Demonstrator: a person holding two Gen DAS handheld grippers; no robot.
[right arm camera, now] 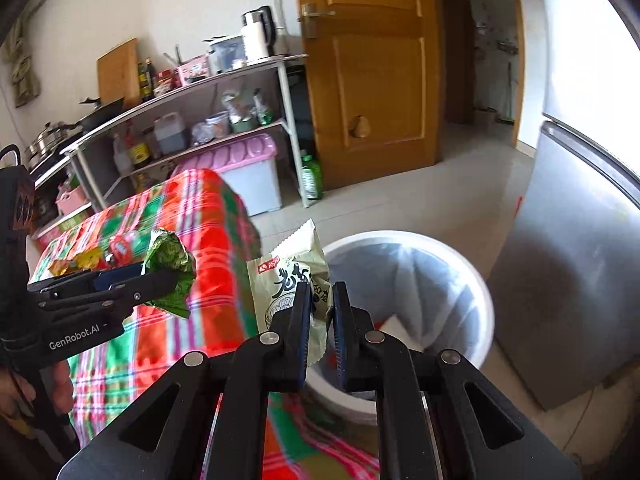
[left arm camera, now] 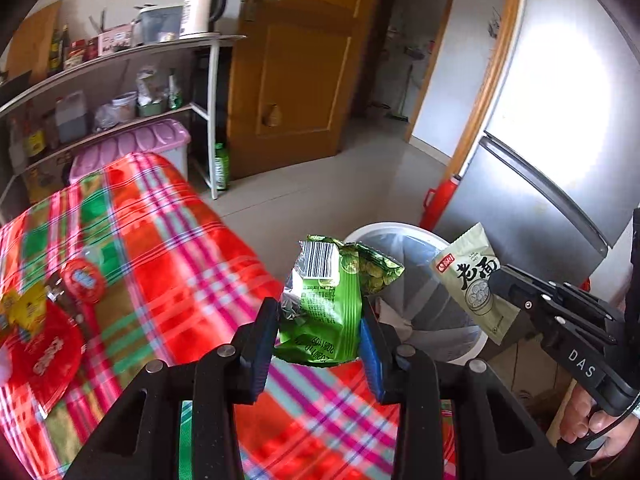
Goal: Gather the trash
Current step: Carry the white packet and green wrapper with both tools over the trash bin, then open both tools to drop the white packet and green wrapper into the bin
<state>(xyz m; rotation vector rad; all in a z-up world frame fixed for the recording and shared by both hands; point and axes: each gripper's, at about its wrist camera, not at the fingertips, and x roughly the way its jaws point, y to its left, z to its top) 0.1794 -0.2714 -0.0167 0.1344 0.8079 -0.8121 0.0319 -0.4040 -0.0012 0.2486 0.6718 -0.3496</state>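
Note:
My left gripper (left arm camera: 320,316) is shut on a green snack bag (left arm camera: 324,304) and holds it over the table's right edge, beside the white trash bin (left arm camera: 384,230). The bag also shows in the right wrist view (right arm camera: 170,268). My right gripper (right arm camera: 322,300) is shut on a pale green noodle packet (right arm camera: 290,276) just left of the bin's rim (right arm camera: 404,236). In the left wrist view the packet (left arm camera: 474,280) hangs above the bin, which has a grey liner.
The table has a red, green and pink plaid cloth (left arm camera: 168,240). Red and yellow wrappers (left arm camera: 48,344) lie on its left part. A steel fridge (right arm camera: 576,240) stands right of the bin. A shelf rack (left arm camera: 120,92), a pink-lidded box (right arm camera: 244,156) and a wooden door (right arm camera: 372,72) are behind.

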